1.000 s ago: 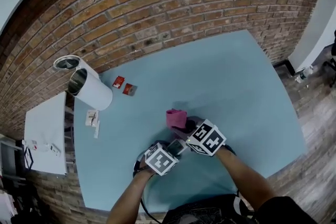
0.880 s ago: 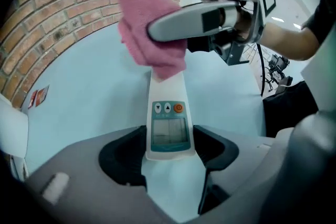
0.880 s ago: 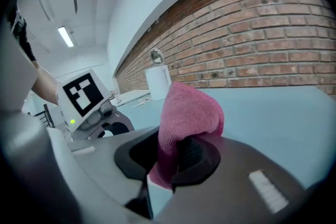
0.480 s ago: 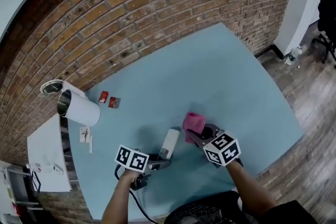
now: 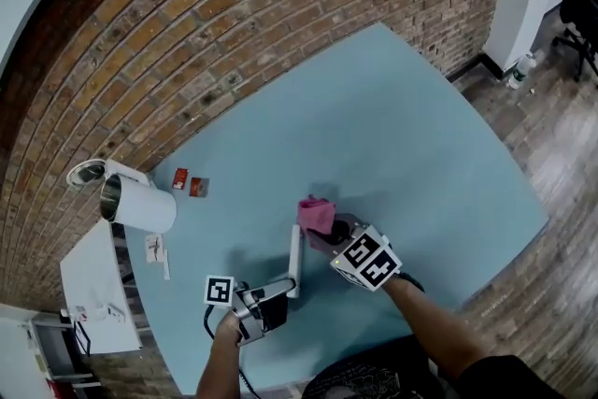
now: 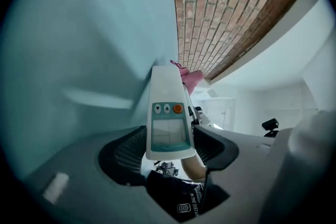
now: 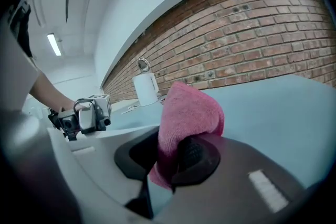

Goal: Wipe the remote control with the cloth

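The white remote control has a small screen and an orange button. It is turned on its side above the blue table. My left gripper is shut on its near end, and the pads press both long edges in the left gripper view. My right gripper is shut on a folded pink cloth, which bulges out above its jaws. The cloth sits right at the remote's far end. Whether it touches the remote I cannot tell.
A white canister lies on its side at the table's left, with a round tin behind it. Two red packets and a paper slip lie nearby. A white side table stands at the left. A brick wall runs behind.
My left gripper has rolled, turning the remote from flat onto its side and lifting it. My right gripper has carried the cloth leftward to the remote's far end.
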The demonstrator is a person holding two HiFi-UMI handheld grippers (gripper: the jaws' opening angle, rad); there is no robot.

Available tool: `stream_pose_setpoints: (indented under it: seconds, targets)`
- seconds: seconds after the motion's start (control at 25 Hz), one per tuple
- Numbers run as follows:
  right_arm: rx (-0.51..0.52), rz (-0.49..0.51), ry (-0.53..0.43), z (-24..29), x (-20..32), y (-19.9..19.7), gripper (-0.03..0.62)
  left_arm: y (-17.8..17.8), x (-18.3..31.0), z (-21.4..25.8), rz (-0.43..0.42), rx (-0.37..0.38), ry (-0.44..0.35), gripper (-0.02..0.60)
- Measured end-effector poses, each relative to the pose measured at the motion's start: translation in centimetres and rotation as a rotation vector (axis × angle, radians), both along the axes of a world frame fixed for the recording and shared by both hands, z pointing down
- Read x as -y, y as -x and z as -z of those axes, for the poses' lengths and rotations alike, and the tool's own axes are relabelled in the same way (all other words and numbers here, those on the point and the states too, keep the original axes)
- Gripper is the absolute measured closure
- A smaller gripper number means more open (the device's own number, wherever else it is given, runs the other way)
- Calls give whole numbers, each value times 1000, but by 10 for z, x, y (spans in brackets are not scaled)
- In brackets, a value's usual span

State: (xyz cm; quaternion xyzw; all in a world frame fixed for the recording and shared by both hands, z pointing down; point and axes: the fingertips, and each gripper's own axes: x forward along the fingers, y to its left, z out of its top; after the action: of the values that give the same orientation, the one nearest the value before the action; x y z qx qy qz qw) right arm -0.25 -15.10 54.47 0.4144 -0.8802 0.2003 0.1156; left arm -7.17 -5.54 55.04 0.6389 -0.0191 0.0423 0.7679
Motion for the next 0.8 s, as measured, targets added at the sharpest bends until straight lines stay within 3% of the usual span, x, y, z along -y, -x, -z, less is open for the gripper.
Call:
stream_pose_setpoints:
  seconds: [0.24, 0.8]
  targets:
    - [26, -4, 21, -7, 12, 7, 529, -6, 1, 4, 48, -92, 78, 301]
    - [113, 62, 49, -3, -6, 23, 530, -9, 3, 2, 63, -114, 79, 300]
